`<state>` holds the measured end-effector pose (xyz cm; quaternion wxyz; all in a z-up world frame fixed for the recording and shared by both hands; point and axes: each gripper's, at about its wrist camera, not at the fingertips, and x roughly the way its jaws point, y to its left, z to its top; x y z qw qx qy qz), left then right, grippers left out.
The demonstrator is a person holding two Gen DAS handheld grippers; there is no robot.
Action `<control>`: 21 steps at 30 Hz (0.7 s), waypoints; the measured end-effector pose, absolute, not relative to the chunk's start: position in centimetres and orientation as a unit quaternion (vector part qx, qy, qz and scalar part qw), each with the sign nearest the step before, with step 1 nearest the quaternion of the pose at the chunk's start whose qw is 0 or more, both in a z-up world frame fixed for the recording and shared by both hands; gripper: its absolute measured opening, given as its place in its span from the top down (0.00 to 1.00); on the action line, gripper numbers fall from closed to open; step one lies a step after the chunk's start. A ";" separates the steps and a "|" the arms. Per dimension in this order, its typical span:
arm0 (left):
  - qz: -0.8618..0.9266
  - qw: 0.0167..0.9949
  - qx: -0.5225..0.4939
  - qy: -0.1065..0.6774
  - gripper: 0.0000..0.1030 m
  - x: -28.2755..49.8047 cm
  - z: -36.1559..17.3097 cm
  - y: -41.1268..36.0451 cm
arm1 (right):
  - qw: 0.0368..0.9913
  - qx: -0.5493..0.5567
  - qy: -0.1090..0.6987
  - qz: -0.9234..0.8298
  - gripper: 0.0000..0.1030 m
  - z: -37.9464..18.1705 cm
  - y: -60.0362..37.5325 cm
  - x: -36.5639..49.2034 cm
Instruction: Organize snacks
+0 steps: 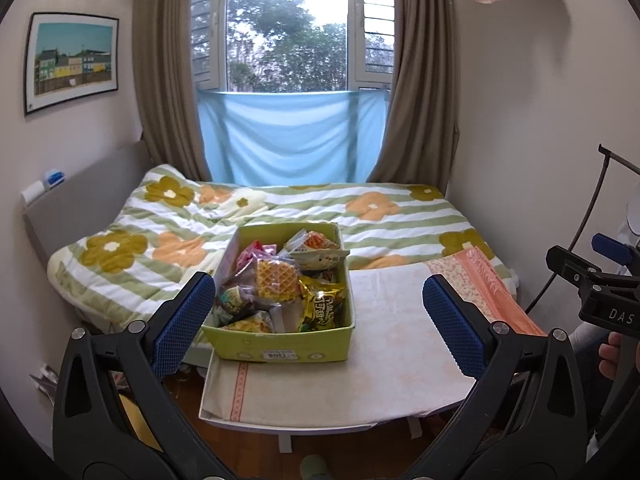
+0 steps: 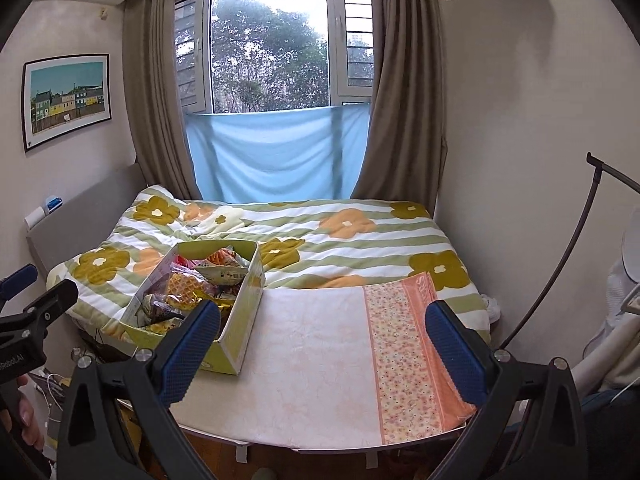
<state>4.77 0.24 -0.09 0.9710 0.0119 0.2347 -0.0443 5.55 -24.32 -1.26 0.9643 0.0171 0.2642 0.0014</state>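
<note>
Now the green snack box point(image 1: 280, 344) sits at the middle of the frame on the left side of a cloth-covered table point(image 1: 384, 364), full of snack bags point(image 1: 280, 284). Both the left gripper point(image 1: 318, 322) and right gripper point(image 2: 324, 346) are spread wide, holding nothing. Behind is a flowery bed point(image 2: 360, 236) and a window point(image 1: 286, 28).

The left hand-held gripper point(image 1: 318, 328) is built from black plastic arms with triangular cut-outs, joined by silver round-headed screws. Blue pads point(image 1: 182, 320) with a fine cross-hatched texture are fitted on the inner faces of its fingers. The right hand-held gripper point(image 2: 324, 350) is made alike; on its black body, white lettering "DAS" is seen from the left wrist view. Bare fingers point(image 1: 610, 360) are seen on its handle.
</note>
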 end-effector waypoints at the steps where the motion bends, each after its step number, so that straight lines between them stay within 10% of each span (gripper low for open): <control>1: -0.047 0.971 0.011 0.236 0.00 4.7 -0.2 0.4 | 0.964 0.018 0.264 0.002 0.01 -1.2 -24.4 5.5; 21: -0.051 0.971 0.011 0.234 0.00 4.6 0.0 0.6 | 0.965 0.022 0.263 -0.002 0.01 -1.3 -24.5 5.2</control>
